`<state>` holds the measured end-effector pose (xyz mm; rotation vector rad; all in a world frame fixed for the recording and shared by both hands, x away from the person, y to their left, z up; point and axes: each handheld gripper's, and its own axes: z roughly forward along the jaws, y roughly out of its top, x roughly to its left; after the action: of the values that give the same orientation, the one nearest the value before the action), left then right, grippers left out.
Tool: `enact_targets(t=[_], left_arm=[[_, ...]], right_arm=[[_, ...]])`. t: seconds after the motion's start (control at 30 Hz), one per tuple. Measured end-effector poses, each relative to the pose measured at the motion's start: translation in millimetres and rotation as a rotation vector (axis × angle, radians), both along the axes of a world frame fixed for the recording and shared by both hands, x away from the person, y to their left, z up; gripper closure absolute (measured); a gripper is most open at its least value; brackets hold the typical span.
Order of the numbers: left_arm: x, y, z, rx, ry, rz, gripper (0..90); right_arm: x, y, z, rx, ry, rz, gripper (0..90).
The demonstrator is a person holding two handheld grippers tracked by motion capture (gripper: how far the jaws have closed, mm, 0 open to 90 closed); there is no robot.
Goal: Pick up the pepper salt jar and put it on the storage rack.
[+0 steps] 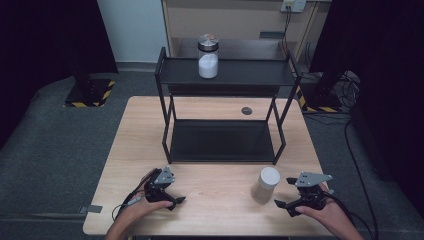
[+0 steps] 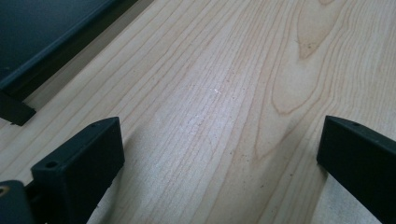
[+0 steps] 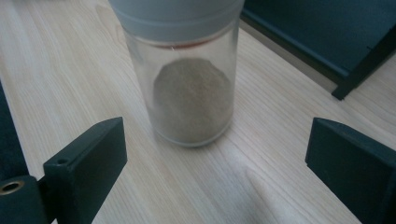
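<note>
the spice jar (image 1: 265, 185) stands upright on the table (image 1: 210, 200), just in front of the black rack (image 1: 222, 142) and just beside the right gripper (image 1: 286, 194), whose jaws stand wide apart and empty. it looks stiff, smooth, likely slippery and breakable; grip the clear wall below the pale lid. the left gripper (image 1: 176, 194) also gapes, over bare wood. two jars: this one, and one (image 1: 208, 56) on the rack's top shelf.

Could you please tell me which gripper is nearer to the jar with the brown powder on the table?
Right. The right gripper sits just beside the jar, open toward it; the left gripper rests farther across the table.
</note>
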<state>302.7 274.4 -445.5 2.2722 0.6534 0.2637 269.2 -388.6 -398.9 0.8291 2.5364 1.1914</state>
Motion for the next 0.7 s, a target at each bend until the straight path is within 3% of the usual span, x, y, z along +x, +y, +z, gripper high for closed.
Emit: enact_targets(t=[0.7], left_arm=[[0.0,0.2,0.3,0.002,0.000,-0.002,0.0]], right_arm=[[1.0,8.2,-1.4,0.092,-0.037,0.008,6.6]])
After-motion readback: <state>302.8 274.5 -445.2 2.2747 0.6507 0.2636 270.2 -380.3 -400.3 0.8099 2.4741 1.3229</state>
